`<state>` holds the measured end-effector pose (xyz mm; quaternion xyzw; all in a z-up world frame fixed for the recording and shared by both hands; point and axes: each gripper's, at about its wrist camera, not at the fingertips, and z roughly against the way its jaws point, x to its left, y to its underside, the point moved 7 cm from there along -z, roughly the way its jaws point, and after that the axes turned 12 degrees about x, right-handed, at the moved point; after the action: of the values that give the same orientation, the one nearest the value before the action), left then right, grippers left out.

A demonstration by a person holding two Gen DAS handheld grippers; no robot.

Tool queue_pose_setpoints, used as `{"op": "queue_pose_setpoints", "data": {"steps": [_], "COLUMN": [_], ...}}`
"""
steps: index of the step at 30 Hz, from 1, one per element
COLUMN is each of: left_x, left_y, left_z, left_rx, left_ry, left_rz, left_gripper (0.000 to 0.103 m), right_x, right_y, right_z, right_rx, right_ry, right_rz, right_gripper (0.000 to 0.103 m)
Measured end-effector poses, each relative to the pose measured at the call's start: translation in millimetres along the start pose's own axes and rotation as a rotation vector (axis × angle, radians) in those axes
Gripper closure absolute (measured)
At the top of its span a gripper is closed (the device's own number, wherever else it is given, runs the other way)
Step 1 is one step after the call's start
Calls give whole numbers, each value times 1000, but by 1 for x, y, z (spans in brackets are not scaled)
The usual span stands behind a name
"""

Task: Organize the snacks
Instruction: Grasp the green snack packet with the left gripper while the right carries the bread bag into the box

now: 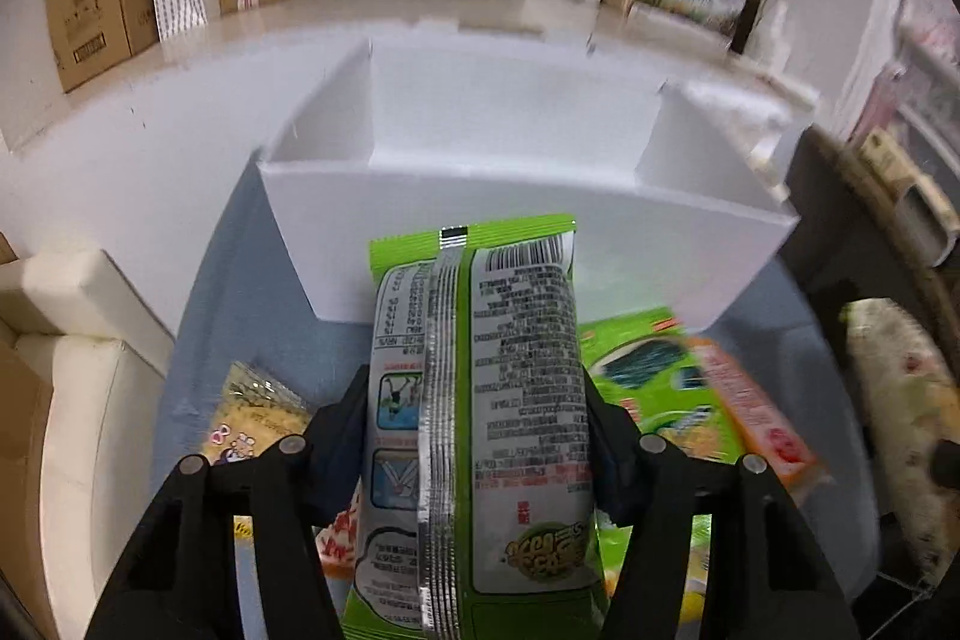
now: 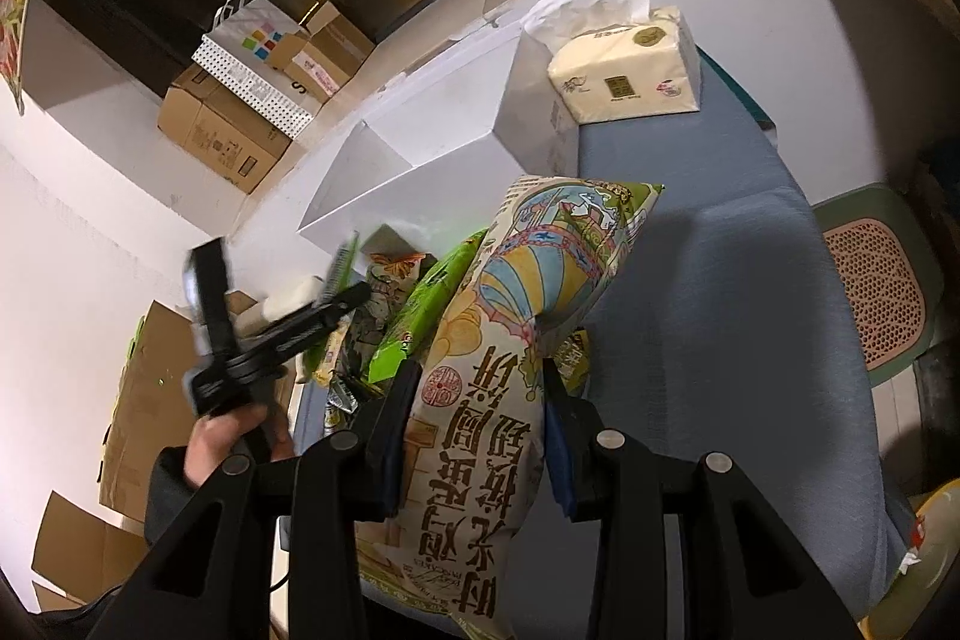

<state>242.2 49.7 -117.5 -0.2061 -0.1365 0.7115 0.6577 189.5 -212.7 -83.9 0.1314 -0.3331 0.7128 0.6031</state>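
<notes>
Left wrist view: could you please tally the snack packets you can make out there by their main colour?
Green: 2, the held green packet and the lying green packet
Yellow: 1, the yellow packet
Orange: 1, the orange packet
Red-and-white: 1, the red-and-white packet, mostly hidden
Total: 5 that can be told apart

Two grippers, one snack packet in each: green packet in the left, cream balloon-printed packet in the right. One white divided box, three compartments visible. One tissue pack, far right. Several more packets heaped near; exact count unclear.
</notes>
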Motion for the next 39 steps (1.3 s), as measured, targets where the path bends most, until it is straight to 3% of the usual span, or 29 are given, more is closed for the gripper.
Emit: {"op": "queue_pose_setpoints", "data": {"steps": [7,13,17,24,30,34,36,37,38,39], "left_x": [3,7,2,12,18,27,32,34,36,39], "left_y": [-21,-64,-109,-176,-196,-195,-194,-192,-190,-187], "left_z": [68,85,76,37,-10,-37,-46,-48,-48,-49], "left_rx": [-152,-203,-219,-167,-109,-84,-73,-69,-67,-61], "left_ry": [49,43,51,2,-18,-90,-111,-103,-99,-101], "left_rz": [-18,-56,-88,-115,-130,-139,-145,-148,-148,-144], "left_gripper": [37,37,36,36,35,29,3,0,0,0], "right_x": [19,52,70,60,48,41,34,33,30,28], "right_y": [-23,-74,-121,-205,-239,-240,-241,-243,-245,-246], "right_z": [1,2,-9,-67,-110,-128,-131,-131,-130,-128], "right_rx": [-42,-110,-141,-69,-12,18,15,12,-10,-19], "right_ry": [25,56,80,169,258,320,333,339,362,367], "right_rz": [64,161,227,210,192,243,229,227,208,202], "right_gripper": [62,62,62,62,62,62,59,53,32,20]}}
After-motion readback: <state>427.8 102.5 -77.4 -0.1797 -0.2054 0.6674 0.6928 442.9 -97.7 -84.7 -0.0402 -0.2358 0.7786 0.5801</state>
